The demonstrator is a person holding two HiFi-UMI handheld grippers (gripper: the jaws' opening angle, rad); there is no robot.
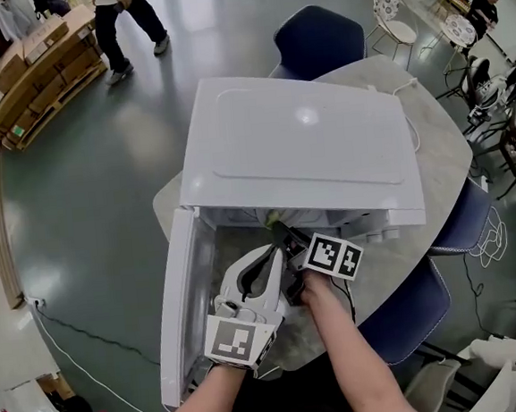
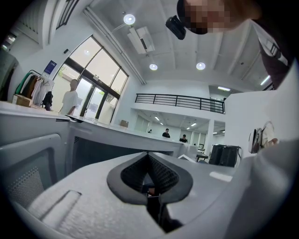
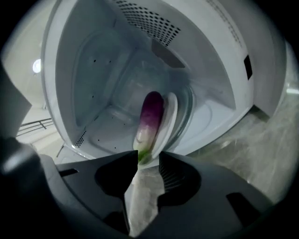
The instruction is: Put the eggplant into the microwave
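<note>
The white microwave (image 1: 306,142) stands on a round table with its door (image 1: 182,315) swung open to the left. A purple eggplant (image 3: 150,116) with a green stem end lies on the glass turntable (image 3: 172,114) inside the cavity. My right gripper (image 3: 144,156), black, sits at the cavity mouth (image 1: 283,234). Its jaws stand apart, and the eggplant's stem end lies just at their tips without the pads pressing on it. My left gripper (image 1: 271,255), white, hovers in front of the open door. Its fingertips meet in the left gripper view (image 2: 147,155) and nothing is between them.
The marbled table (image 1: 441,140) reaches out to the right of the microwave. Blue chairs stand behind (image 1: 320,38) and at the right front (image 1: 411,317). A person (image 1: 130,23) walks at the far left, next to stacked boxes (image 1: 40,72). A cable (image 1: 82,350) runs over the floor.
</note>
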